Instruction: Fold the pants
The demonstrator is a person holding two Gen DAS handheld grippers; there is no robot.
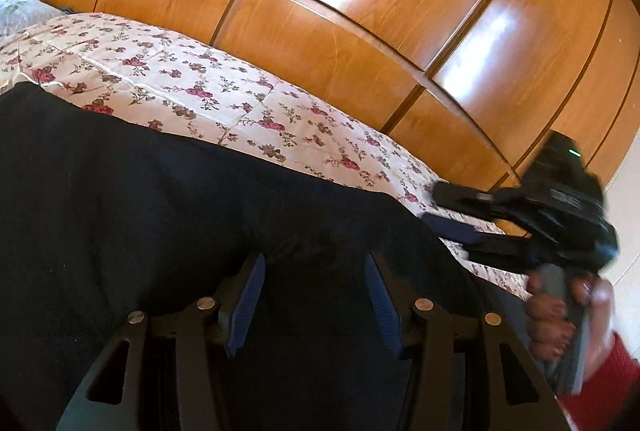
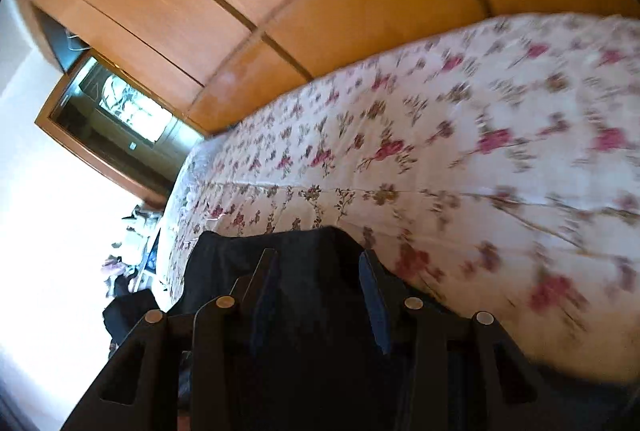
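A: Start with the nearest thing. What are the left tongs [image 1: 314, 295] doing?

B: They stand partly open, the blue pads [image 1: 246, 305] spread, with the dark pants [image 1: 160, 199] bunched between them. Whether the pads actually press the cloth I cannot tell; it looks loose in the gap.

A: And the right tongs [image 2: 320, 291]?

B: Also partly open, with the pants' black fabric draped between and over the fingers in the right wrist view. That view is smeared by motion. From the left wrist view the right tongs [image 1: 456, 209] stick out over the far right edge of the pants, one pad just above the cloth, the other above the floral bedspread [image 1: 200, 91]. A hand [image 1: 568, 315] in a red sleeve [image 1: 604, 379] grips the handle. I cannot tell if anything is pinched.

A: Where do the pants lie?

B: On the bed, on the near part of the bedspread. Their long axis runs left to right across the left wrist view, slanting down toward the right.

A: Beyond the pants?

B: Bare bedspread, then the wooden wardrobe [image 1: 360, 31] behind the bed.
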